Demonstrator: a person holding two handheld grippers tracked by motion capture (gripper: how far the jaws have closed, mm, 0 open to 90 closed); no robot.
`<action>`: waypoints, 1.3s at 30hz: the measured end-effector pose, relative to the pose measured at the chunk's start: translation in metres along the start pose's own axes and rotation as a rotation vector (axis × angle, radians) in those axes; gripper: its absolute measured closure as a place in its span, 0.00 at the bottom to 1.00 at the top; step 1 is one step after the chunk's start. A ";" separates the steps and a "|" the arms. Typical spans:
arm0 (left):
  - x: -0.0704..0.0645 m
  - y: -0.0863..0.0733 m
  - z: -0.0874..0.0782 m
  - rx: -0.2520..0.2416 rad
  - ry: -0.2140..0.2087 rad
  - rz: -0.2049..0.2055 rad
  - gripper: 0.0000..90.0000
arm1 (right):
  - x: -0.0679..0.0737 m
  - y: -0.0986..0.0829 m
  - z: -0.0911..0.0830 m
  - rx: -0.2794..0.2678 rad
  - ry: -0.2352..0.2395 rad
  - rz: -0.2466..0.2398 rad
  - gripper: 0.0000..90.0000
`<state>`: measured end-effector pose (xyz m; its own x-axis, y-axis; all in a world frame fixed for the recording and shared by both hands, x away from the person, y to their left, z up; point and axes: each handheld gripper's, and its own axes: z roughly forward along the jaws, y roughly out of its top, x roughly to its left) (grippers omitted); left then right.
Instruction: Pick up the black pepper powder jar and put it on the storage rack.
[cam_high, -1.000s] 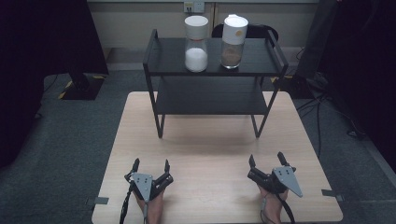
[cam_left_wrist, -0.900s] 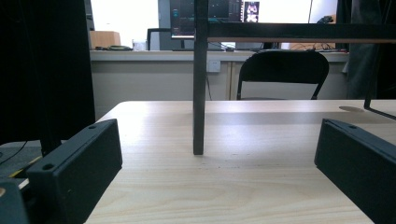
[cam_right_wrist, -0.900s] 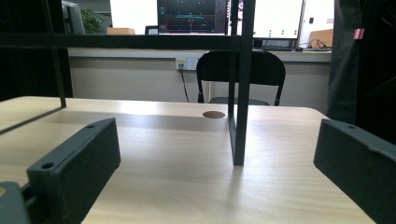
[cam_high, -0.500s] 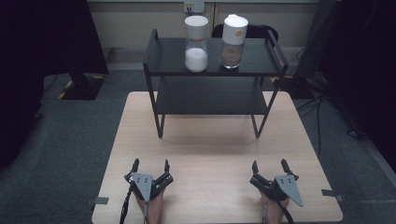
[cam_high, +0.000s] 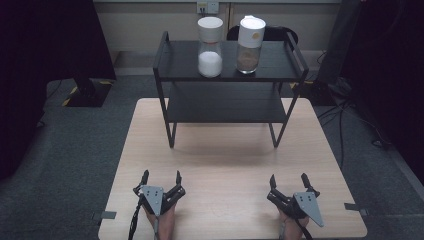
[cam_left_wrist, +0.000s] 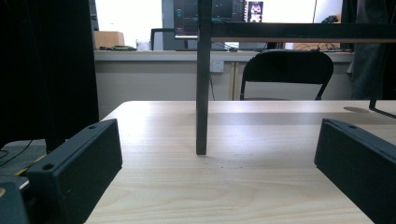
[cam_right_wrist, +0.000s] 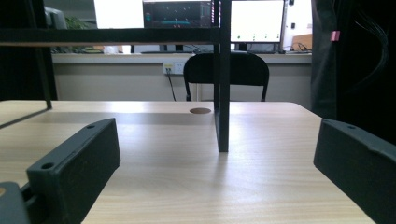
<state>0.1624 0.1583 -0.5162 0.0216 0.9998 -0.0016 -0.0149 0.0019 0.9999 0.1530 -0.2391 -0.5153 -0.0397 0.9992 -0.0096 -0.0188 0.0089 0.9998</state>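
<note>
A black two-tier rack (cam_high: 227, 82) stands at the far half of the wooden table (cam_high: 225, 165). On its top shelf are a clear jar with white powder (cam_high: 210, 47) and, to its right, a jar with brown contents (cam_high: 249, 45), both white-lidded. My left gripper (cam_high: 161, 177) rests low at the table's near left, open and empty. My right gripper (cam_high: 289, 181) sits at the near right, also open and empty. The rack's front left leg (cam_left_wrist: 201, 93) rises ahead in the left gripper view, and its front right leg (cam_right_wrist: 222, 84) in the right gripper view.
A black chair (cam_high: 267, 34) stands behind the rack against a wall counter. Monitors (cam_right_wrist: 257, 21) sit on that counter. Dark curtains hang at both sides, and cables (cam_high: 345, 115) lie on the grey carpet to the right.
My right gripper has drawn back slightly toward the near edge and turned a little. The left gripper has barely moved. The jars and rack are as before.
</note>
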 end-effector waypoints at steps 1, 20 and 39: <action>0.000 0.000 0.000 0.000 0.000 0.000 0.00 | 0.000 0.000 0.000 -0.003 -0.003 0.001 0.00; 0.000 0.000 0.000 -0.001 0.000 0.000 0.00 | 0.002 0.000 0.000 -0.003 -0.016 -0.001 0.00; 0.000 0.000 0.000 0.000 0.000 0.000 0.00 | 0.002 -0.001 0.000 -0.003 -0.013 0.000 0.00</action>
<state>0.1624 0.1583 -0.5162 0.0211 0.9998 -0.0013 -0.0152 0.0016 0.9999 0.1528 -0.2372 -0.5159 -0.0268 0.9996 -0.0099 -0.0218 0.0093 0.9997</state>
